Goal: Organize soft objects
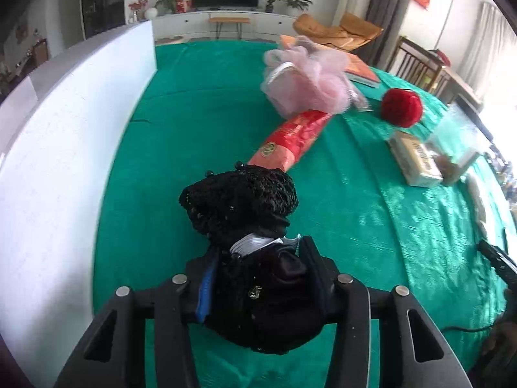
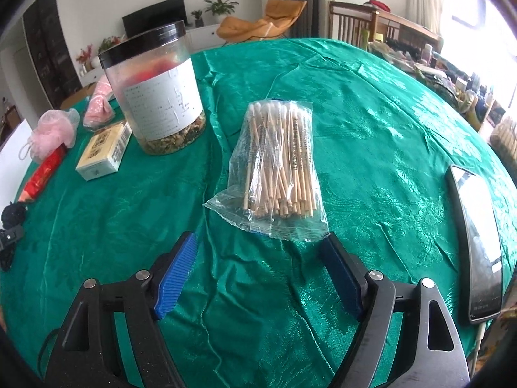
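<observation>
My left claw (image 1: 255, 278) pinches the black fluffy knitted soft thing (image 1: 245, 226) above the green-clothed surface (image 1: 339, 213), my right claw (image 2: 258, 271) is spread, and the pink mesh sponge (image 1: 307, 80) and red yarn ball (image 1: 401, 107) I judge still unsorted.

Tablecloth (image 2: 371, 135): glossy green fabric, creased, with a woven sheen.
Black pouch (image 1: 245, 213): rough, sparkly knit, clamped in left gripper (image 1: 258, 278).
Bath pouf (image 1: 310, 77), at 1 o'clock beyond it: pink, gauzy mesh.
Jar (image 2: 155, 93): clear plastic, paper label.
Swab bag (image 2: 278, 168): crinkled clear film, wooden sticks.
Right gripper (image 2: 258, 245) pads (image 2: 176, 274): ribbed blue rubber.
</observation>
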Available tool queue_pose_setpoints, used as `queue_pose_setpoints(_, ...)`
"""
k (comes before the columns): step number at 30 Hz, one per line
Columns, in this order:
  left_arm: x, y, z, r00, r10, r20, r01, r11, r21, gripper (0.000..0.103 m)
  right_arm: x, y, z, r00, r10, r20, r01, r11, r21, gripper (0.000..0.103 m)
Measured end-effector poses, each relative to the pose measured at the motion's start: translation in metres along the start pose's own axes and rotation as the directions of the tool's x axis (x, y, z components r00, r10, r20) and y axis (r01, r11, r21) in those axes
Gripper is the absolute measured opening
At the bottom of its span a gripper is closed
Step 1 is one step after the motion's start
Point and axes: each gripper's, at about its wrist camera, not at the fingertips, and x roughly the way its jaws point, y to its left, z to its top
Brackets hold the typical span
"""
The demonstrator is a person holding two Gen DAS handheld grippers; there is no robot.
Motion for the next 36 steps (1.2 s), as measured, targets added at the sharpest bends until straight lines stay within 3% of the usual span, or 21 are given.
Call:
queue_pose_setpoints(3,-0.006,-0.033,-0.015,0.995,-0.102,-0.009,0.102,0.991,0.084,0.044,0.0,0.001,0.0,1.0,-0.002,0.0,0.002,1.0,-0.001,0.082)
queue_pose_setpoints(6,-0.007,-0.079,-0.029,0.99,-0.139,-0.027,0.141,0.966,0.219,0.047,0.0,0.001,0.0,1.0,-0.005,-0.001,0.005,1.0,-0.004,0.082)
queue_pose_setpoints(8,-0.002,-0.101,-0.032,0.993,-0.117,-0.025,0.119,0.952,0.282,0.058,0.0,0.001,0.0,1.0,-0.003,0.0,0.003,1.0,-0.004,0.082)
queue_pose_setpoints(10,0.0,-0.11,-0.034,0.998,-0.056,0.007,0.051,0.947,0.317,0.089,0.0,0.001,0.0,1.0,-0.003,0.0,0.003,1.0,-0.004,0.082)
queue_pose_setpoints(12,0.003,-0.11,-0.033,0.999,-0.021,0.027,0.011,0.948,0.318,0.095,0.0,0.001,0.0,1.0,-0.003,-0.001,0.003,1.0,-0.005,0.083)
queue_pose_setpoints(18,0.011,-0.1,-0.033,1.0,0.0,0.002,-0.001,0.949,0.316,0.103,0.002,0.008,0.001,1.0,-0.021,-0.012,0.021,0.999,-0.03,0.085)
queue_pose_setpoints(36,0.012,-0.099,-0.033,1.0,-0.006,0.003,0.005,0.948,0.317,0.103,0.003,0.008,0.001,0.999,-0.032,-0.017,0.031,0.998,-0.046,0.086)
